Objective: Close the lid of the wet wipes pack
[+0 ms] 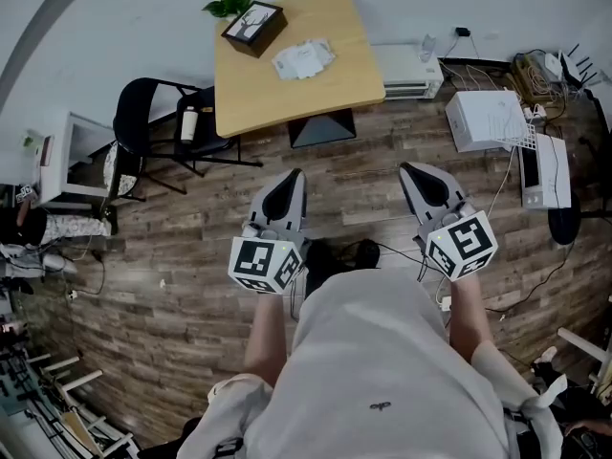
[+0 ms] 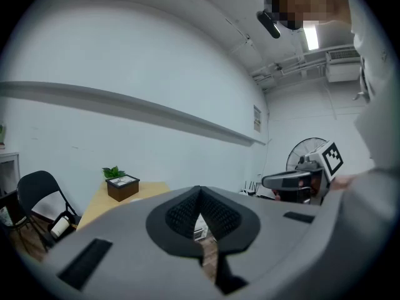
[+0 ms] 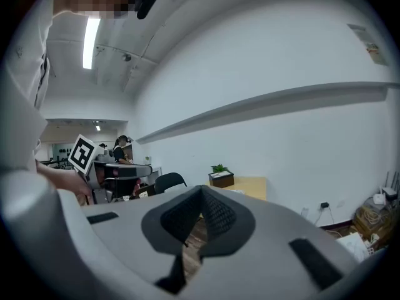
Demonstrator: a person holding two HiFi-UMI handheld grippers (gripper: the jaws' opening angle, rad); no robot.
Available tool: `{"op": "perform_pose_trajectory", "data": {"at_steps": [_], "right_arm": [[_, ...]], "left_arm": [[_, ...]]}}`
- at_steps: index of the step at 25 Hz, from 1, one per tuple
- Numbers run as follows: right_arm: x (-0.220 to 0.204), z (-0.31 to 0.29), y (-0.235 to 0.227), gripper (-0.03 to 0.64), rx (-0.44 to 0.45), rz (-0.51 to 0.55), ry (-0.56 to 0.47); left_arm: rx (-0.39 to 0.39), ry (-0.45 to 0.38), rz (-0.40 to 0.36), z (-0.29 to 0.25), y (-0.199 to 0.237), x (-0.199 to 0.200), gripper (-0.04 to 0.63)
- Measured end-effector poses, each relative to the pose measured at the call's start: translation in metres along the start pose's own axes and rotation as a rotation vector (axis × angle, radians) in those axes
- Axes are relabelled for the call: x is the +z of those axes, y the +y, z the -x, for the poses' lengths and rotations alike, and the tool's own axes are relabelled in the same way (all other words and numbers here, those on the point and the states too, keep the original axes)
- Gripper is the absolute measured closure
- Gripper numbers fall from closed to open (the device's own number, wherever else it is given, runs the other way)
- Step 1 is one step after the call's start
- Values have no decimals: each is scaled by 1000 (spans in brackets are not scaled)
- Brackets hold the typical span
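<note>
Wooden floor [image 1: 172, 285] fills the room, and the pale worktop [image 1: 287, 103] stands at the far end by the wall. A black chair [image 1: 153, 122] sits to its left. Both grippers hang near the person, well short of it: the left gripper [image 1: 296, 175] has its fingers pressed together on nothing, and the right gripper [image 1: 405, 168] is the same. The wet wipes pack [image 1: 304, 58] lies mid-worktop, just right of a dark box [image 1: 254, 25].

The table [image 1: 330, 89] is smooth matt wood, the floor [image 1: 172, 285] grainy planks, the wet wipes pack [image 1: 303, 58] plastic.
</note>
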State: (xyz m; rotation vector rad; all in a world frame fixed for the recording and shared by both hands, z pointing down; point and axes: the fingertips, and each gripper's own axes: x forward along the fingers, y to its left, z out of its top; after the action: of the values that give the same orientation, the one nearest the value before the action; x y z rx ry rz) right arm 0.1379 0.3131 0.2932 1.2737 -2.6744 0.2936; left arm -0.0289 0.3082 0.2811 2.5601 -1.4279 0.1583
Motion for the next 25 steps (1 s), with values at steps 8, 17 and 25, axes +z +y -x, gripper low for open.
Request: {"op": "perform_pose_trajectory", "data": {"at_steps": [8,17,25], "right_arm": [[-14,10,9,618,29,5,19],[-23,18,12,618,15,-31,24],[-25,-6,16,618,22,-17,48]], "left_arm": [[15,19,-2,6,-15,-8,589],[-1,49,-52,9,-29,-17,589],[-10,56,-38,2,-9,-24,588]]}}
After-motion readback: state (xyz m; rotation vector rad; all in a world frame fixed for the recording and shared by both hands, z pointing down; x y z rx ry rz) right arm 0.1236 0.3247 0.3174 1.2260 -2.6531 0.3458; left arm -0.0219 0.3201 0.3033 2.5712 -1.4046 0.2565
